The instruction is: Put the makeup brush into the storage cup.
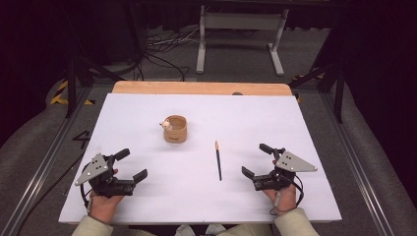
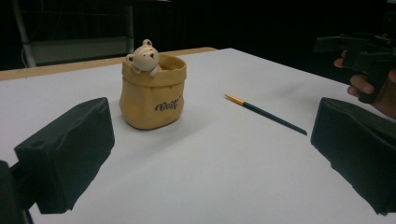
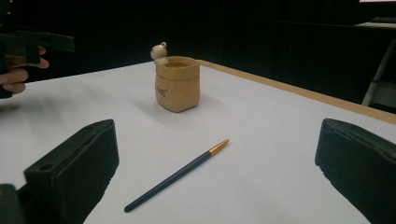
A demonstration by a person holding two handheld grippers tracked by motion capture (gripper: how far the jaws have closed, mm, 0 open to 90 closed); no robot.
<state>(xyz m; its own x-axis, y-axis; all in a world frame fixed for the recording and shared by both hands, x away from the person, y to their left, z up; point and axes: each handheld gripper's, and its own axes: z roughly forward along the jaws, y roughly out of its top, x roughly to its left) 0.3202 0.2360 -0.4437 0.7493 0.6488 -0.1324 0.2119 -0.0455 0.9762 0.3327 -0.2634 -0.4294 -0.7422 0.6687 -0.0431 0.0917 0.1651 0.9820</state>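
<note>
My left gripper (image 2: 212, 154) has its two black jaws spread wide apart over the white table (image 2: 224, 177), nothing between them. Ahead, nearer my left jaw, stands a tan sack-shaped pot (image 2: 152, 95) with a small bear figure (image 2: 144, 56) peeking over its rim. To its right a dark paintbrush (image 2: 266, 114) lies flat, gold ferrule toward the pot. My other gripper (image 2: 362, 51) shows at the far right edge
</note>
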